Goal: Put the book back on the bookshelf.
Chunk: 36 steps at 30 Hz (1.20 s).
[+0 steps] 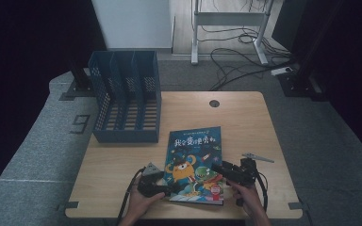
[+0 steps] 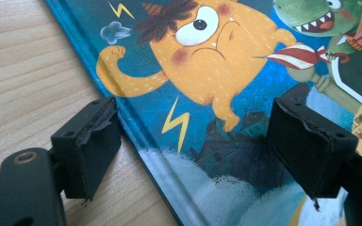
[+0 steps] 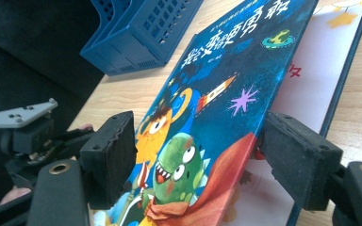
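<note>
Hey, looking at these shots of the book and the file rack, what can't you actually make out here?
- Book title: too small in the high view, slanted in the right gripper view.
- Page under the lifted cover: mostly hidden by the cover itself.
- Blue file rack slots: far ends hidden by its dividers.
- Right gripper: whether a jaw touches the cover is unclear.

The book [image 1: 195, 162] has a deep blue cover with an orange one-eyed monster, a green dinosaur in a red scarf, yellow lightning bolts and a purple star. Beyond the book, the file rack [image 1: 125, 96] is slate blue with a perforated grid pattern. The table [image 1: 245, 117] is pale wood grain.
</note>
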Tool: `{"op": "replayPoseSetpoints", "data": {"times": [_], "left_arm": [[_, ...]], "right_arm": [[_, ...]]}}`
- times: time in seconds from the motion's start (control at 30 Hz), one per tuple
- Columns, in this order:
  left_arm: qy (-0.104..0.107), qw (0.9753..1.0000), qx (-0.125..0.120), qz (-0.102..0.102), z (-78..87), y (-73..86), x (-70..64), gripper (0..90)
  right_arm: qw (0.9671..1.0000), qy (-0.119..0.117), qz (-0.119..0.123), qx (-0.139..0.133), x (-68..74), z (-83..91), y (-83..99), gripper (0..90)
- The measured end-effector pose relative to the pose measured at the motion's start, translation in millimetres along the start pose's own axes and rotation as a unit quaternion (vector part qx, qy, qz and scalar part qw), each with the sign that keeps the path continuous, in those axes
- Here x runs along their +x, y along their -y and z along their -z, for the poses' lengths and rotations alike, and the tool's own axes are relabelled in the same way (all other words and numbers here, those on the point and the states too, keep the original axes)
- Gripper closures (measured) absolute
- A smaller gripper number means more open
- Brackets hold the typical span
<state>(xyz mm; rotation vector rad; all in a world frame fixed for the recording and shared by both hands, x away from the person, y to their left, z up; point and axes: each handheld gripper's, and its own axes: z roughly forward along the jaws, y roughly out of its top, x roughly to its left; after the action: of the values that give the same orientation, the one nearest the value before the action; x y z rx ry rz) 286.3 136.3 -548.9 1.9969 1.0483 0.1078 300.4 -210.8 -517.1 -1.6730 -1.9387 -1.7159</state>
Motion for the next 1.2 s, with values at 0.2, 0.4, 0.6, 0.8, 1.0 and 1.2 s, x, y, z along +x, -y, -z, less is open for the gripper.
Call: {"op": "replayPoseSetpoints", "data": {"times": [0.2,0.4,0.6,0.8,1.0,1.2], "left_arm": [[-0.001,1.0,-0.001,0.001,0.0,0.0,-0.1,17.7],[-0.003,1.0,0.0,0.001,-0.1,0.0,-0.4,17.6],[0.001,1.0,-0.002,0.005,0.2,0.1,0.8,17.5],[0.018,0.9995,-0.01,0.024,1.4,0.7,5.3,16.9],[0.015,0.9997,-0.007,0.018,1.6,0.8,4.5,17.7],[0.004,1.0,-0.003,0.006,0.7,0.4,1.8,17.8]], "right_arm": [[0.9999,-0.006,-0.009,0.002,-2.0,0.4,0.0,28.0],[0.9998,0.004,0.016,0.009,-1.4,-0.3,1.1,29.3],[0.9984,0.013,0.054,0.011,2.9,-0.1,1.7,30.1],[0.9969,-0.062,0.035,0.032,0.9,-4.8,3.7,35.9],[0.9943,0.007,0.098,0.04,19.6,-31.3,13.2,35.2],[0.9951,0.04,0.089,0.014,8.1,-29.1,8.7,35.0]]}}
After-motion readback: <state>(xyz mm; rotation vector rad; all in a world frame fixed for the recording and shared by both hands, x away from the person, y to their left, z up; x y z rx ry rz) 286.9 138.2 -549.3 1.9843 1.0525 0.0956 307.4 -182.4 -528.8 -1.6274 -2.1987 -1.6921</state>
